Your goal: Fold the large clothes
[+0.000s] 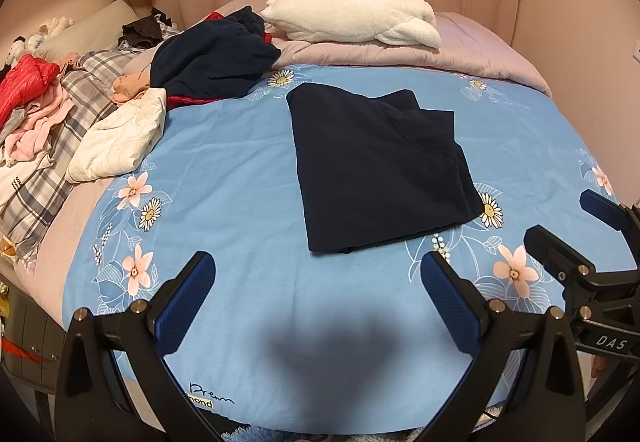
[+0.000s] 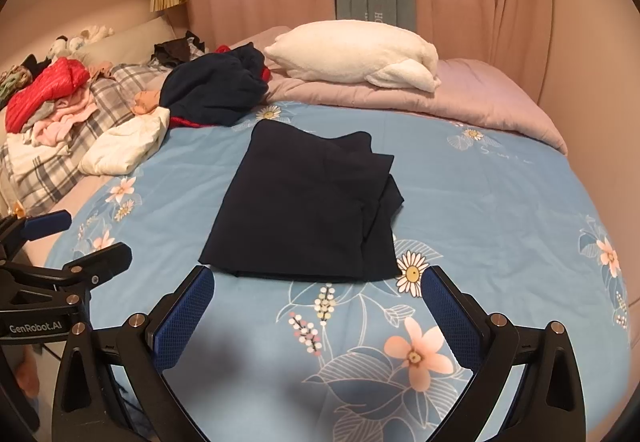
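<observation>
Folded navy garment (image 1: 380,169) is laid flat on the floral bedsheet (image 1: 240,181), ahead of both grippers; left gripper (image 1: 318,282) and right gripper (image 2: 318,296) are held with jaws spread, empty.

Folded navy garment (image 1: 380,169) lies flat on blue floral sheet (image 1: 248,201), apparently untouched.

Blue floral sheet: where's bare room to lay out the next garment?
Free: sheet right of the folded navy garment, up to the lilac duvet; also the near strip by both open grippers. Crowded: left side, clothes pile.
</observation>
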`<move>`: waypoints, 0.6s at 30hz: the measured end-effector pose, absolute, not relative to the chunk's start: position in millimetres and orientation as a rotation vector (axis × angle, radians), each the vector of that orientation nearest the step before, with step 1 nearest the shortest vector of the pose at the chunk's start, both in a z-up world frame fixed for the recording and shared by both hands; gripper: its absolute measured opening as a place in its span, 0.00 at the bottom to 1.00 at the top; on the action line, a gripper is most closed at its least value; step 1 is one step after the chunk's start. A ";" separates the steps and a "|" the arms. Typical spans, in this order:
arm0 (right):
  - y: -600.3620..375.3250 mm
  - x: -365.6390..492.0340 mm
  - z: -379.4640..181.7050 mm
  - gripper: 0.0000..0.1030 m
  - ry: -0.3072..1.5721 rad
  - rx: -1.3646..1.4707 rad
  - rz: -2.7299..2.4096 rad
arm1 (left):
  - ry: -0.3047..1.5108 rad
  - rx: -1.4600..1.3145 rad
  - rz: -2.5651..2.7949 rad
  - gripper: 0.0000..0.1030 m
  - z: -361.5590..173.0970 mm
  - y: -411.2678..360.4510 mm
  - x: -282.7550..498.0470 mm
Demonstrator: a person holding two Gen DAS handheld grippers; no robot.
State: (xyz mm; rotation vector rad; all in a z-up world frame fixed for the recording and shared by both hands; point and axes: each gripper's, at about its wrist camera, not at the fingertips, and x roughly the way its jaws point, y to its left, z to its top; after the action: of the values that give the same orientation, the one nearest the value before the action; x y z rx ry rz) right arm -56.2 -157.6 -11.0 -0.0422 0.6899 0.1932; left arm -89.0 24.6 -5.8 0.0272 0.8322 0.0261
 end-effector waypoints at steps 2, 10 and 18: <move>-157.6 -56.1 -11.0 0.99 0.692 -0.041 0.192 | 0.832 0.028 0.025 1.00 -6.4 24.3 -89.5; -158.1 -55.7 -12.1 0.99 0.694 -0.042 0.195 | 0.834 0.030 0.025 1.00 -7.1 23.5 -89.0; -160.2 -53.7 -13.1 0.99 0.696 -0.045 0.196 | 0.836 0.033 0.022 1.00 -8.2 24.9 -87.1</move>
State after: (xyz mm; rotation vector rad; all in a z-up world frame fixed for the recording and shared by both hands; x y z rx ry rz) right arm -53.7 -160.2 -13.1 -0.0446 0.6962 0.1964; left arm -87.1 24.9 -8.2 0.0327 0.8357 0.0220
